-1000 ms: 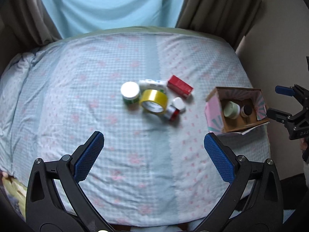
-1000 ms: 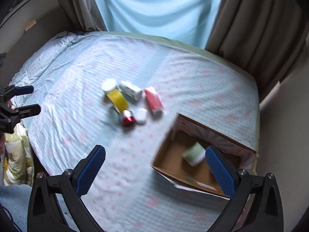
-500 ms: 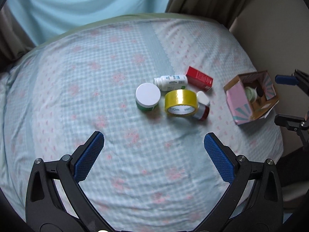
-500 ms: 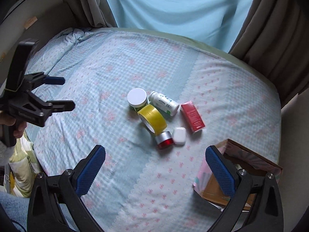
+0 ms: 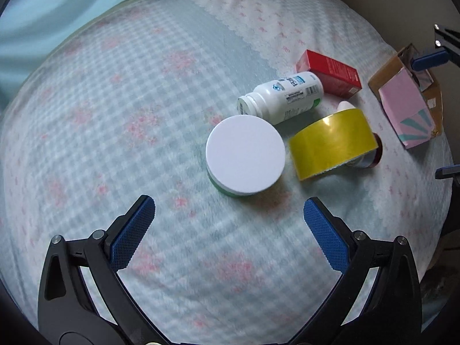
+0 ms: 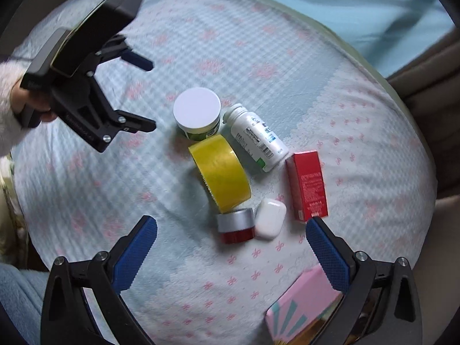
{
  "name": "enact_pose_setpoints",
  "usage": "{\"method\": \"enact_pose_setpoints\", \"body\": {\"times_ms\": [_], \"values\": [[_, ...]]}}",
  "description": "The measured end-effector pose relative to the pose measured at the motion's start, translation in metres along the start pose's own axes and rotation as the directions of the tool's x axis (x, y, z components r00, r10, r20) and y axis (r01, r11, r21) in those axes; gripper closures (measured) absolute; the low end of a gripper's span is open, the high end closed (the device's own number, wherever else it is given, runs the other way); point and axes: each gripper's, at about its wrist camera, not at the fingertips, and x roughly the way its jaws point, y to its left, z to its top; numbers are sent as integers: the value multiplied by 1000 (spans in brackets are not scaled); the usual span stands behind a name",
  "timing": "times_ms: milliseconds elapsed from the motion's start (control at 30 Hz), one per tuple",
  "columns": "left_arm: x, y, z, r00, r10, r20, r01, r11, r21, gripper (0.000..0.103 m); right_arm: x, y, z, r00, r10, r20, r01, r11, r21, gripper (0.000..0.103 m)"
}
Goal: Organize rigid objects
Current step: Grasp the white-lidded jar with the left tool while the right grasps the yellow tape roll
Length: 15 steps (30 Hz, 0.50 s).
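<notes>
Checked blue bedspread (image 5: pixel 143 100) carries the clutter. Left gripper (image 5: pixel 229 218) hovers wide open and empty before the white-lidded green jar (image 5: pixel 245 155); right gripper (image 6: pixel 231 241), equally spread, hangs over the red-and-silver tin (image 6: pixel 236 225), pink cardboard box (image 6: pixel 304 310) beside it, contents hidden.

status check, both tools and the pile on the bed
Left tool open, empty. Right tool open, empty. Round white-lidded green jar ahead of left tool, untouched.
</notes>
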Motion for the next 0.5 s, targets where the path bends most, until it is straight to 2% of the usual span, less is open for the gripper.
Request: {"method": "enact_pose_setpoints", "body": {"times_ms": [67,233,367,433,500], "values": [[18,1,3,999,-32,-5,32,999,34,1,18,-1,9,1000,17,-22,-18,999,-45,0],[47,-1,13,998,-57,1,57,993,99,1,54,-1,27,996,49,-75,-59,988,-140,1],[71,-7,23,997,-68,-24,71,985,160,4,81,4,36,993,49,-109,-68,981,-179,9],[79,-12,26,998,-59,-26,63,979,194,6,92,7,38,991,48,-123,-72,976,-206,15],[82,-16,28,999,-53,-11,54,975,217,6,99,9,39,989,49,-139,-78,973,-215,17]]}}
